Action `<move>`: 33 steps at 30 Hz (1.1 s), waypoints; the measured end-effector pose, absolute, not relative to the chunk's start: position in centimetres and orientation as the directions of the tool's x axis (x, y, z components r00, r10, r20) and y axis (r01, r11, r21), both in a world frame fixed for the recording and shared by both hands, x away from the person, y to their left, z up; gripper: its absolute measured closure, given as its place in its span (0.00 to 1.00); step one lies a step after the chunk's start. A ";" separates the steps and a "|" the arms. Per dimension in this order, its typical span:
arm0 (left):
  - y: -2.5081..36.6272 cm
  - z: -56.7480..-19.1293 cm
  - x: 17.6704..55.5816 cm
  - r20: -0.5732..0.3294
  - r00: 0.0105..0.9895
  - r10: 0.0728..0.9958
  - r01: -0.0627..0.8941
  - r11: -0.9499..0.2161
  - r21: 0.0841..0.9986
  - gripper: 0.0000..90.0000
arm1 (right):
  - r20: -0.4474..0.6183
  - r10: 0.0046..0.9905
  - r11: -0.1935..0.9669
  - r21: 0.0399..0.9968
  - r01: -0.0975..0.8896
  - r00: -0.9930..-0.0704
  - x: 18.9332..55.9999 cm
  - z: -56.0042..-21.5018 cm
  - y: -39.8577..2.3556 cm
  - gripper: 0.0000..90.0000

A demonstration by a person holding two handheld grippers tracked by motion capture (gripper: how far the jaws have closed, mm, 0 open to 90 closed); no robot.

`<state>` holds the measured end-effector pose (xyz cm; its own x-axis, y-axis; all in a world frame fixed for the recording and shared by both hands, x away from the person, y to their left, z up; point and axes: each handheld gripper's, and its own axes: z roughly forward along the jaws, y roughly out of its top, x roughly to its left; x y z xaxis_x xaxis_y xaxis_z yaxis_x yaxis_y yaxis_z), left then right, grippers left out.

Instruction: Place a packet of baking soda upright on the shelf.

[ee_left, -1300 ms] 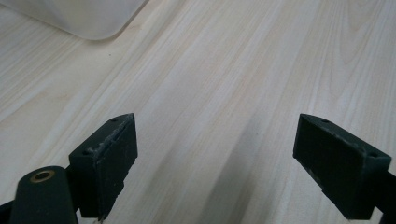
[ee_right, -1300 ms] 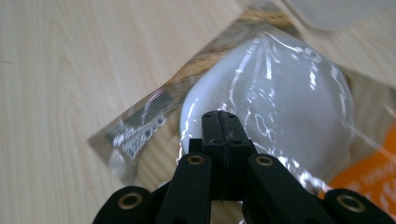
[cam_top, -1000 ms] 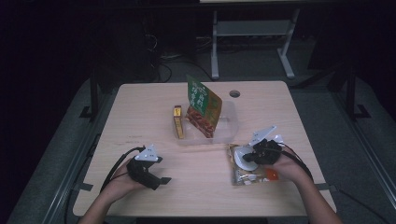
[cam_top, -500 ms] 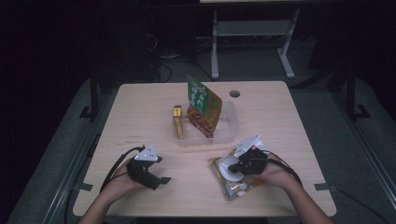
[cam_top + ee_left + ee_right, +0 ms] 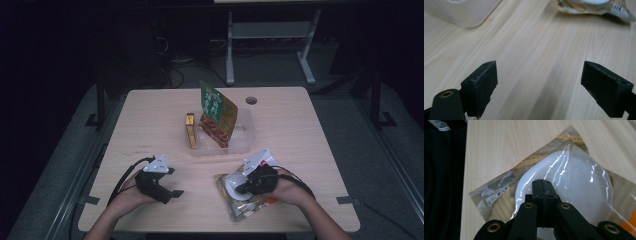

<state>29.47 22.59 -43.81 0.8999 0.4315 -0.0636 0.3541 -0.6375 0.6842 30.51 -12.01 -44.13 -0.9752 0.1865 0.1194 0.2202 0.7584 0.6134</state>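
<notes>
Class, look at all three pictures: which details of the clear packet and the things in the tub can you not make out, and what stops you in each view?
- Clear packet: in the right gripper view the shut right gripper covers its near part; whether film is pinched cannot be told.
- Packet label: print too small.
- Tub: cut off by the top edge in the left gripper view.
- Green pouch and yellow box: lettering too small in the high view.

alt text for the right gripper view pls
The right claw, jaws closed together, rests on the clear film of a plastic food packet with a pale round bowl inside. The packet lies on a light wooden table, near its dark edge.
</notes>
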 end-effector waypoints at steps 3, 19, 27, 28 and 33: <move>22.1 -43.7 29.2 -0.072 0.909 0.411 0.343 -0.638 0.690 0.15 | 0.117 0.152 0.763 0.617 0.192 -0.981 30.3 -44.2 -10.8 1.00; 16.7 -42.7 30.1 -0.088 0.963 0.255 0.237 -0.641 0.730 0.15 | 0.086 0.338 0.667 0.680 0.303 -0.937 29.4 -42.4 -15.0 0.75; 12.8 -42.8 31.8 -0.110 0.972 0.205 0.219 -0.643 0.734 0.16 | 0.133 0.517 0.562 0.693 0.453 -0.845 29.1 -42.7 -20.0 0.52; 12.3 -42.9 32.0 -0.107 0.974 0.200 0.213 -0.647 0.732 0.16 | 0.139 0.536 0.550 0.691 0.470 -0.833 29.1 -42.8 -20.6 0.51; 10.3 -43.5 32.6 -0.110 0.977 0.182 0.204 -0.656 0.727 0.16 | 0.185 0.600 0.503 0.668 0.548 -0.778 29.4 -43.9 -23.0 0.44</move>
<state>32.61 10.35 -43.54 0.9771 0.1821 -0.1101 0.2042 -0.6557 0.7269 29.40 -23.03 -43.85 -0.7779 0.6004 0.1852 0.5477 0.5034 0.6683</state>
